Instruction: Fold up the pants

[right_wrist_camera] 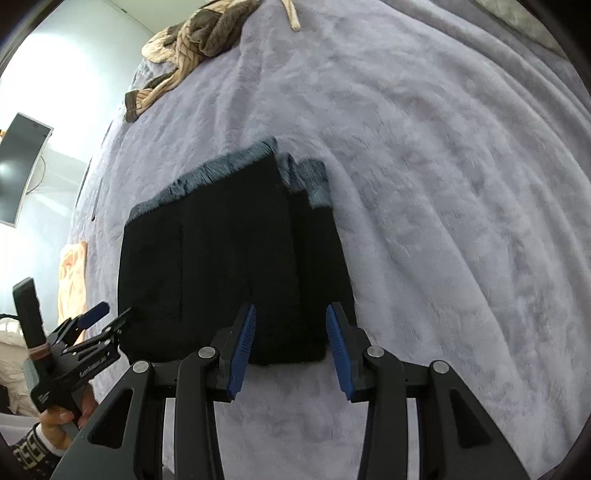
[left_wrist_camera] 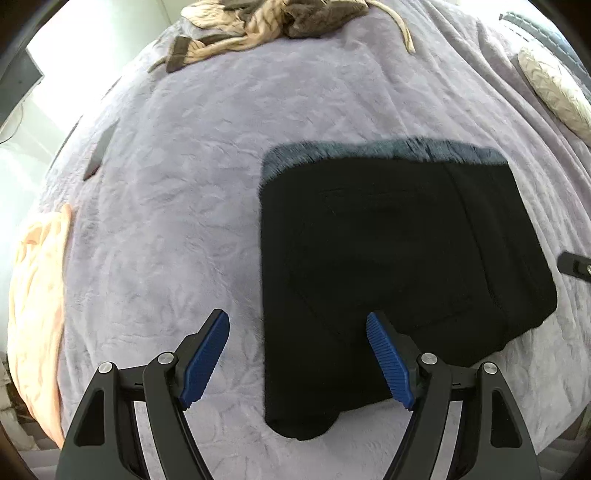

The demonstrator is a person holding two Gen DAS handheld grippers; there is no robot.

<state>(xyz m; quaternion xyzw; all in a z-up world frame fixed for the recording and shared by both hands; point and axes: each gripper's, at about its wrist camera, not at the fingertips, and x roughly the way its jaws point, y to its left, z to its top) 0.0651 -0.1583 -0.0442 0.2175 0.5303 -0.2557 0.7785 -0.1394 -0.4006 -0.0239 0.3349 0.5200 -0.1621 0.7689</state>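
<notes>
Black pants [left_wrist_camera: 388, 266] lie folded into a compact rectangle on the lavender blanket, with a grey fuzzy lining showing along the far edge. They also show in the right wrist view [right_wrist_camera: 229, 266]. My left gripper [left_wrist_camera: 297, 360] is open and empty, hovering above the pants' near left corner. My right gripper [right_wrist_camera: 290, 350] is open and empty, just above the pants' near edge. The left gripper also shows at the lower left of the right wrist view [right_wrist_camera: 107, 317], held in a hand.
The lavender blanket [left_wrist_camera: 166, 184] covers the whole bed. A brown and tan garment pile [left_wrist_camera: 258, 26] lies at the far edge. A peach cloth [left_wrist_camera: 37, 295] lies at the left edge. A patterned pillow [left_wrist_camera: 554, 92] sits far right. A monitor [right_wrist_camera: 22, 170] hangs on the wall.
</notes>
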